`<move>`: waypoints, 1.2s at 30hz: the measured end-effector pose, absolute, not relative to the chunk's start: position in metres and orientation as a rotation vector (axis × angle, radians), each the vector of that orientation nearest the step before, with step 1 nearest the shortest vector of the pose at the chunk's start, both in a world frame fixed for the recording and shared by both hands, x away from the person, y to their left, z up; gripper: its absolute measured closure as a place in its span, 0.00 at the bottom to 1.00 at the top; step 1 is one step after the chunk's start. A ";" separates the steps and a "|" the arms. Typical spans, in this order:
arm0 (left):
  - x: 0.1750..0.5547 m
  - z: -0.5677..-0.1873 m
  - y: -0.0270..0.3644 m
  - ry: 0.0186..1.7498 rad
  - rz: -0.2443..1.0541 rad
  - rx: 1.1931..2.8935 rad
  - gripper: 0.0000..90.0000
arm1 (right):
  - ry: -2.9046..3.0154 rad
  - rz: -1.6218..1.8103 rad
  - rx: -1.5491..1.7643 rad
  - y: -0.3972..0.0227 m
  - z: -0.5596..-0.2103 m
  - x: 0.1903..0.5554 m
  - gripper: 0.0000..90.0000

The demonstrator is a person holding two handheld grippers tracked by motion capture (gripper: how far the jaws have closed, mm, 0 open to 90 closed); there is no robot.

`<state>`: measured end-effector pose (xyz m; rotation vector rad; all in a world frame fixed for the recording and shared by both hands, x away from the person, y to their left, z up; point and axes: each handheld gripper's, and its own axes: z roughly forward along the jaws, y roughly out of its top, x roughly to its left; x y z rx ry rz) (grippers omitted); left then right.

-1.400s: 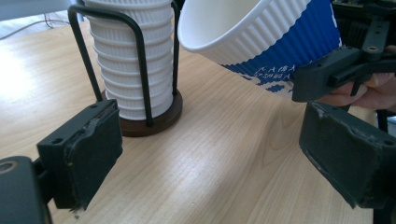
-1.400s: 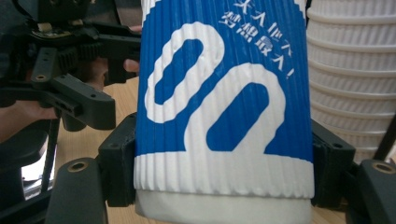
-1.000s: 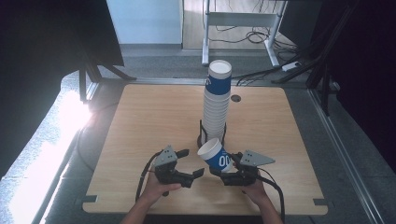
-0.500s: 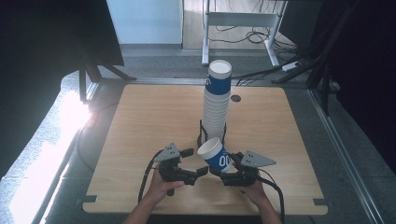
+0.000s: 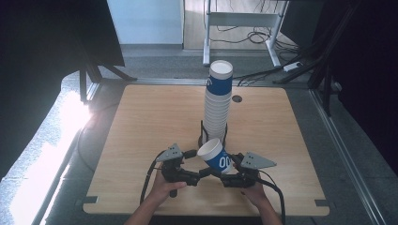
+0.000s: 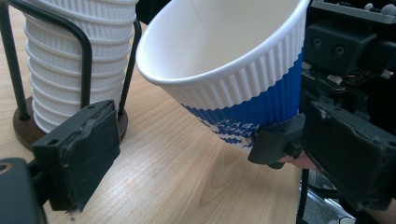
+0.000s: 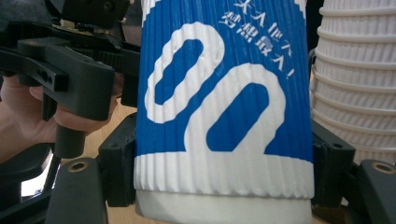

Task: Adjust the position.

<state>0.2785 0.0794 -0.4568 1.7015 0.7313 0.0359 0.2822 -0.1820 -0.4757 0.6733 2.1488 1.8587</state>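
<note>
A blue and white ribbed paper cup (image 5: 217, 157) hangs tilted just above the table, mouth up and to the left. My right gripper (image 5: 227, 171) is shut on its lower part; in the right gripper view the jaws of that gripper (image 7: 224, 172) clamp both sides of the cup (image 7: 219, 107). My left gripper (image 5: 195, 166) is open beside it and its jaws have just been opening. In the left gripper view its pads (image 6: 79, 154) stand wide, touching nothing, with the cup (image 6: 233, 79) ahead of them. A tall stack of cups (image 5: 218, 105) stands behind.
The stack sits in a black wire holder (image 6: 85, 56) on a round dark base, close behind both grippers. The wooden table (image 5: 141, 122) has a cable hole (image 5: 236, 99) at the back. A person's hands (image 5: 162, 190) reach over the front edge.
The left gripper's jaws have spread a little wider beside the cup. The right gripper and the cup have kept still.
</note>
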 end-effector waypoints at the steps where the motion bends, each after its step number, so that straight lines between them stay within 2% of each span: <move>1: 0.279 -0.457 0.079 0.732 0.036 1.703 0.06 | 2.147 1.858 0.670 -0.182 -0.476 0.282 0.31; 11: 0.286 -0.456 0.073 0.738 0.009 1.689 0.06 | 2.156 1.841 0.649 -0.177 -0.478 0.281 0.31; 19: 0.298 -0.454 0.067 0.744 -0.070 1.637 0.05 | 2.169 1.816 0.621 -0.172 -0.481 0.279 0.31; 25: 0.301 -0.452 0.066 0.733 -0.075 1.624 0.10 | 2.183 1.789 0.602 -0.168 -0.483 0.278 0.31; 36: 0.299 -0.453 0.067 0.701 -0.042 1.636 0.13 | 2.197 1.775 0.593 -0.168 -0.484 0.279 0.30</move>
